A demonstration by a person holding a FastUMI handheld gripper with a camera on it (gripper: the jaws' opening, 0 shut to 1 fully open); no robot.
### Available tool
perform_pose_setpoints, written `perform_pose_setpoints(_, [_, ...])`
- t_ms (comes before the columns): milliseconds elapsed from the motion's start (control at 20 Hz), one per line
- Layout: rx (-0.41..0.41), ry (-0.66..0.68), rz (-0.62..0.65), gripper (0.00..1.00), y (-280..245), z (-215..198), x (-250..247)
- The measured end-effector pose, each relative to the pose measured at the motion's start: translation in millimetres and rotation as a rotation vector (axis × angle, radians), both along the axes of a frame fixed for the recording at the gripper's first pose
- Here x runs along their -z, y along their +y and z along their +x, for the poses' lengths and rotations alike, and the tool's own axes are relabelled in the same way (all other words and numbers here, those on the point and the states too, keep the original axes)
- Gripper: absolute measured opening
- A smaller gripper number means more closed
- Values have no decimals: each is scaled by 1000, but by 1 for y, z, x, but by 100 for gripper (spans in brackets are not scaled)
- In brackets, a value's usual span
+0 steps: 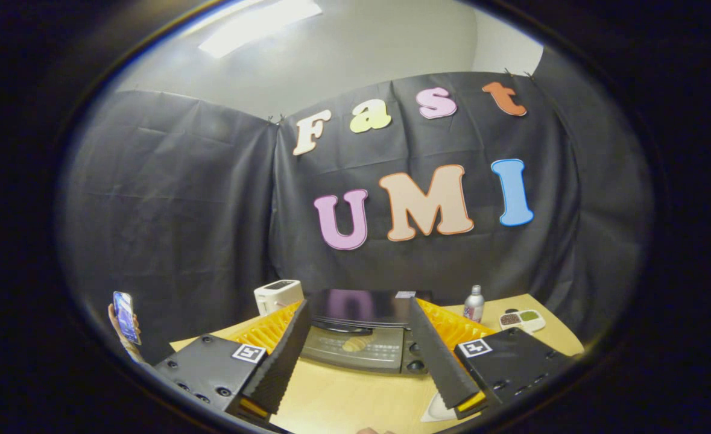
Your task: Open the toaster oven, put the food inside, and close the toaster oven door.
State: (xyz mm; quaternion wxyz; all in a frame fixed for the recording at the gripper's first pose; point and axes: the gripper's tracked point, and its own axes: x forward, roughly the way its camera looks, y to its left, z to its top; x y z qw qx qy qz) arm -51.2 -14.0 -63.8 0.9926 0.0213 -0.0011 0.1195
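Observation:
The toaster oven [361, 304] stands on the wooden table just ahead of my fingers, with a glossy black top and a grey front. Its door [367, 352] looks closed, and its dark handle [346, 329] runs along the upper edge. A pale piece of food [355, 343] shows through the door glass. Round knobs [415, 351] sit to the right of the door. My gripper [358, 308] is open wide above the table, holding nothing; its two fingers frame the oven without touching it.
A small white appliance [278, 295] stands left of the oven. To its right are a bottle [474, 303] and a white divided dish [522, 319]. A hand holds a phone [125, 316] at the far left. A white object [439, 411] lies near my right finger.

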Motion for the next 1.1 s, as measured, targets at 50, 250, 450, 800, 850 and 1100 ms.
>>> perform_pose_setpoints(50, [4, -3, 2, 99, -4, -2, -1])
perform_pose_setpoints(250, [16, 9, 12, 99, -17, -6, 1])
perform_pose_setpoints(450, [19, -4, 31, 99, -28, -14, -6])
perform_pose_setpoints(800, [53, -8, 47, 99, -53, -19, -8])
perform_pose_setpoints(850, [56, -7, 47, 99, -54, -20, -8])
perform_pose_setpoints(1100, [64, -28, 42, 99, -61, -25, -12])
